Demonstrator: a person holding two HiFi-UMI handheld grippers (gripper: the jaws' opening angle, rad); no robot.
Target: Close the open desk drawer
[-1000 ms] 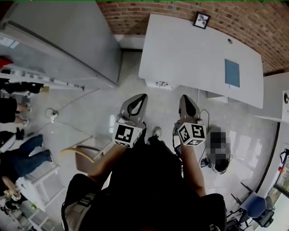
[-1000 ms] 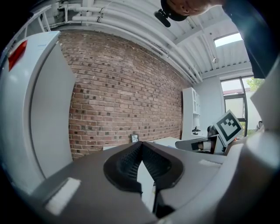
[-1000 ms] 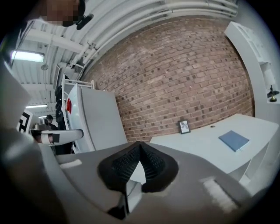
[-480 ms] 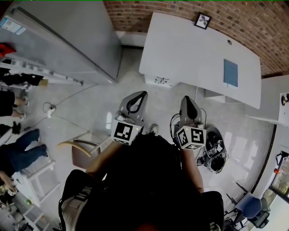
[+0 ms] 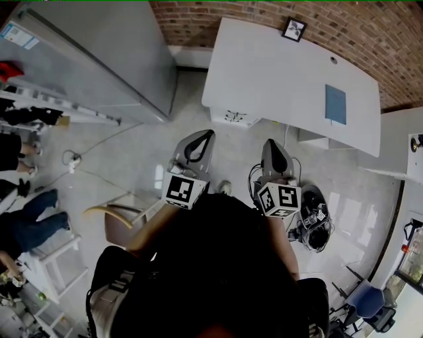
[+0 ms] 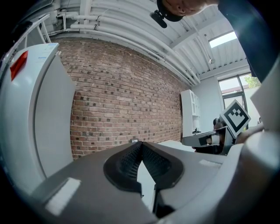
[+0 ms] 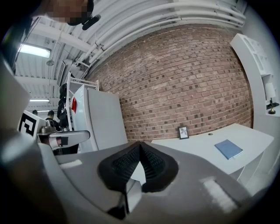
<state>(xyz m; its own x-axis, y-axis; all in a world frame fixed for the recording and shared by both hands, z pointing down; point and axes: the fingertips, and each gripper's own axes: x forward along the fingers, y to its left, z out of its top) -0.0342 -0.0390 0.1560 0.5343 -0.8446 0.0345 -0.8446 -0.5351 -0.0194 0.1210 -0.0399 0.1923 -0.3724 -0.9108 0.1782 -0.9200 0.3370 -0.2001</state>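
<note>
Notebook (image 7: 229, 149) on desk (image 7: 197, 142) in right gripper view, chair (image 5: 122, 228) in head view

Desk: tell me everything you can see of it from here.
The desk is white with a smooth top and curved near edge, backed against the brick wall. A small framed picture stands at its rear, and a blue notebook lies flat toward its right end. A white boxy part shows under its near left edge; whether that is the drawer is unclear.
</note>
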